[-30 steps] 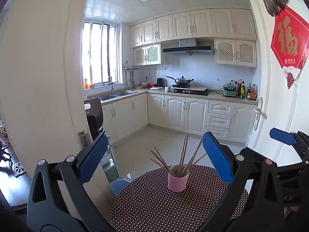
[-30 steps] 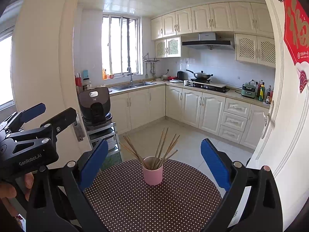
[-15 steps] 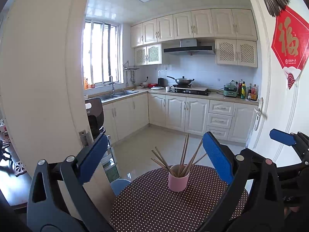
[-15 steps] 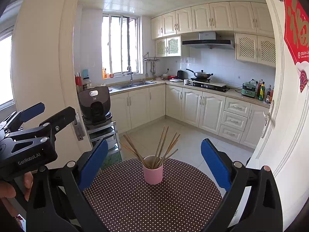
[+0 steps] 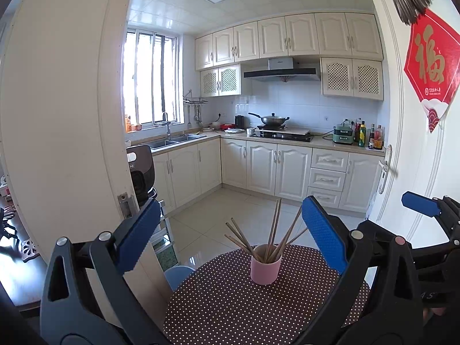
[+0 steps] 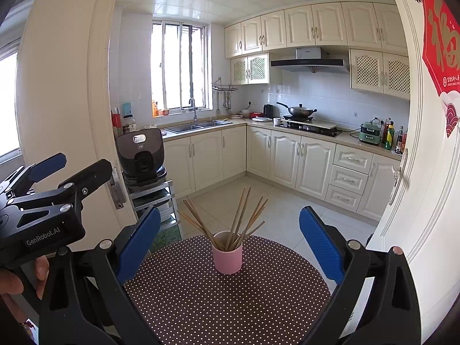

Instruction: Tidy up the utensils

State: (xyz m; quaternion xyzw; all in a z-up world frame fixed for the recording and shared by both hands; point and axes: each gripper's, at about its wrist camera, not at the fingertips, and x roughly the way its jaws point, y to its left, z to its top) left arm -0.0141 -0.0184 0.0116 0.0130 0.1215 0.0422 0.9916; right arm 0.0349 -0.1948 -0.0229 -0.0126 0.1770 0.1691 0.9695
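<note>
Lower centre of frame: pink cup [image 6: 227, 256] upright on dotted desk [image 6: 230, 302], chopsticks [image 6: 230, 224] fanned inside. Left tongs [image 5: 230, 238] and right tongs [image 6: 230, 238] apart, empty. Stage undecidable: utensils gathered, or awaiting sorting.

A kitchen lies beyond an open doorway. Cream wall cabinets [image 5: 287, 37] run above a cream counter [image 5: 322, 142] with base cabinets below. A double steel sink [image 6: 198, 126] sits under a barred window [image 6: 178, 66]. A wok [image 5: 270, 120] rests on the black hob [image 5: 280, 136], beneath a range hood [image 5: 281, 70]. A green appliance [image 5: 343, 136] and sauce bottles [image 5: 369, 135] stand at the counter's right end. A dark rice cooker [image 6: 141, 151] sits on a metal rack [image 6: 155, 201] beside the doorway. A red paper decoration [image 5: 431, 66] hangs on the white door [image 5: 402, 143]. The floor [image 5: 218, 218] is pale tile.
</note>
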